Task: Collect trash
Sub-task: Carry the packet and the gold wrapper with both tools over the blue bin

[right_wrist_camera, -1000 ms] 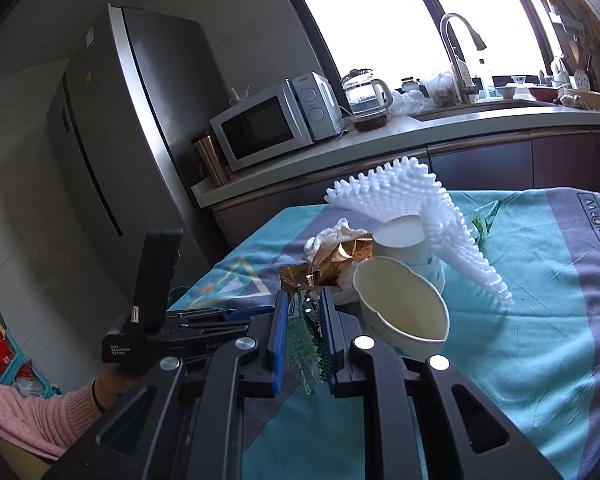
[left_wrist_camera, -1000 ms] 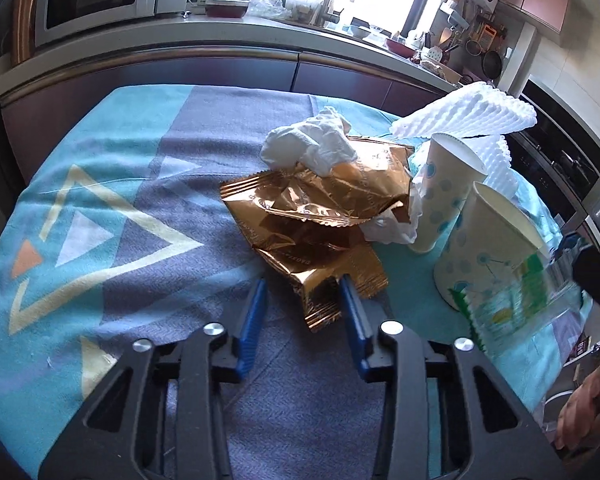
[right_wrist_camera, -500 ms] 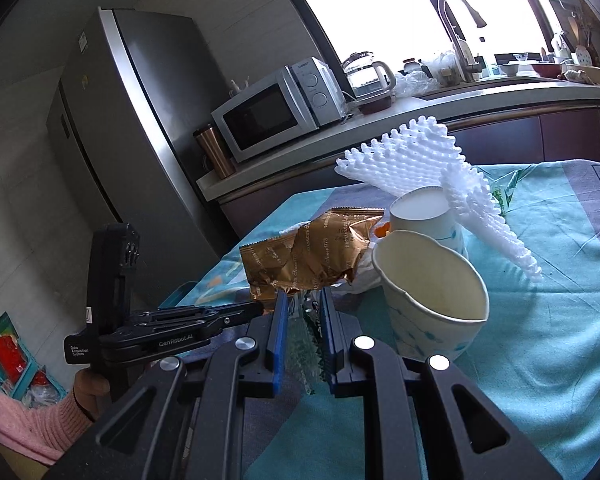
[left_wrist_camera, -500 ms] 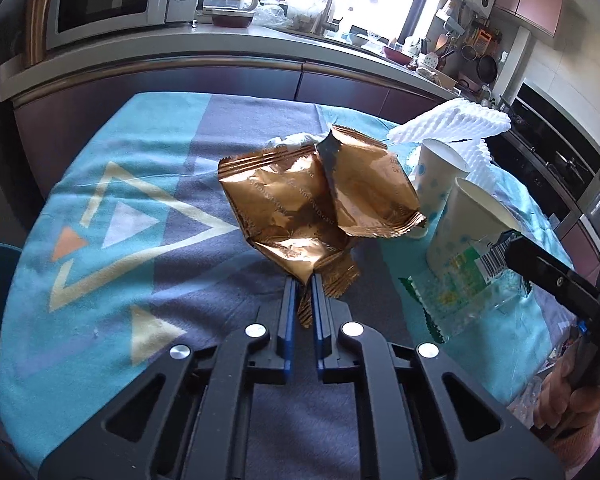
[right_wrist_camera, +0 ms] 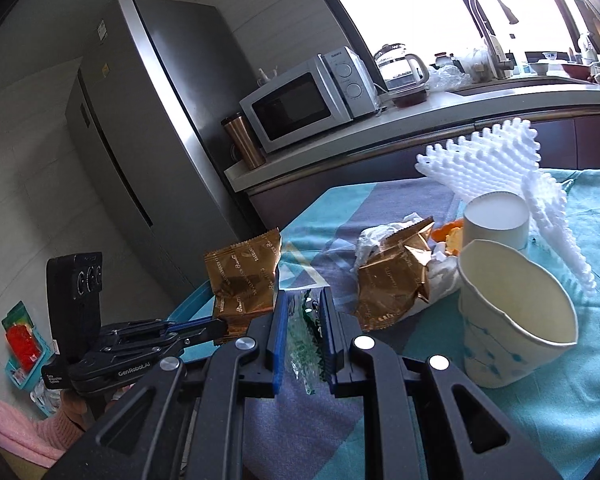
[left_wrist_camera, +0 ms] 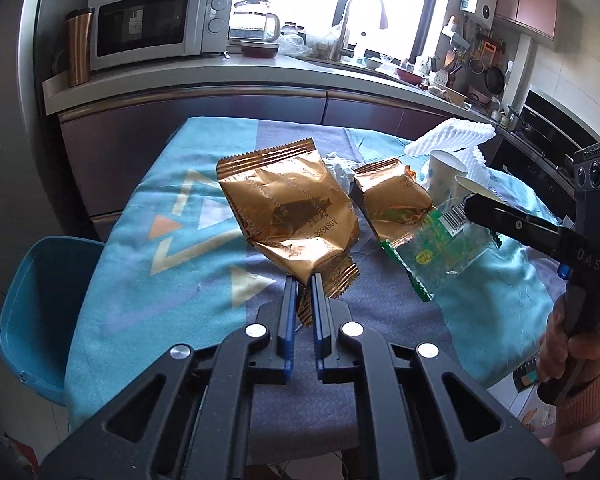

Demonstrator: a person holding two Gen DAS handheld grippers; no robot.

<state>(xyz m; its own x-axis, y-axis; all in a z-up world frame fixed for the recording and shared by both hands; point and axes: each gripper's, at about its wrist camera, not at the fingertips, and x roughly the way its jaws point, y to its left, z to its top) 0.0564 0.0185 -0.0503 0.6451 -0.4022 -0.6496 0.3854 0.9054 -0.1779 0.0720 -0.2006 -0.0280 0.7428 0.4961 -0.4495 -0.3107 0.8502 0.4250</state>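
Trash sits clustered at the far side of the worktop, but two pieces are off it: the left tool, whose blue pads stood apart around the gold wrapper a second ago, has just closed and is clamped on that wrapper's crimped bottom edge, and the wrapper now hangs clear of the cloth rather than lying in the heap. The right tool remains pinched on the clear green packet, as before, and has drifted toward 9 o'clock in the left view.

Counted: two gold wrappers, the second gold wrapper lying on the cloth; two paper cups, the near cup and the far cup; one white foam net; one packet.

White tissue and something orange are mostly hidden behind the second wrapper at 12 o'clock; what the orange thing is cannot be told. A hand in a pink sleeve is cut off at 4 o'clock
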